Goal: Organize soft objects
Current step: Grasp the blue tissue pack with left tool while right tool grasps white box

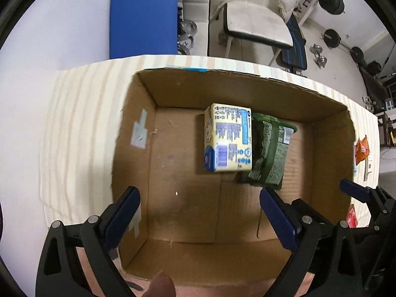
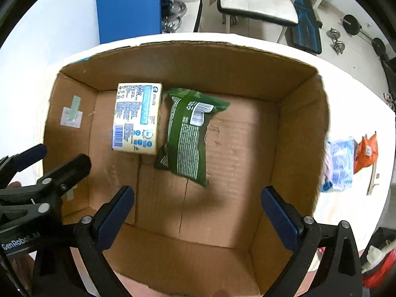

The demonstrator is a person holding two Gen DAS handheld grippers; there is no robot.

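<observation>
An open cardboard box (image 1: 138, 128) (image 2: 299, 128) sits on the striped table. Inside lie a yellow pack with blue print (image 1: 227, 137) (image 2: 137, 117) and a green pouch (image 1: 271, 152) (image 2: 189, 136), side by side and touching. My left gripper (image 1: 198, 212) is open and empty above the box's near left part. My right gripper (image 2: 198, 210) is open and empty above the box's near side. The right gripper also shows at the right edge of the left wrist view (image 1: 366, 198), and the left gripper at the left edge of the right wrist view (image 2: 44, 163).
Right of the box on the table lie an orange pouch (image 2: 366, 152) (image 1: 361, 150), a blue-white pack (image 2: 340, 163) and a red item (image 1: 351, 216). Beyond the table stand a blue panel (image 1: 143, 17), a white chair (image 1: 257, 24) and gym weights (image 1: 331, 38).
</observation>
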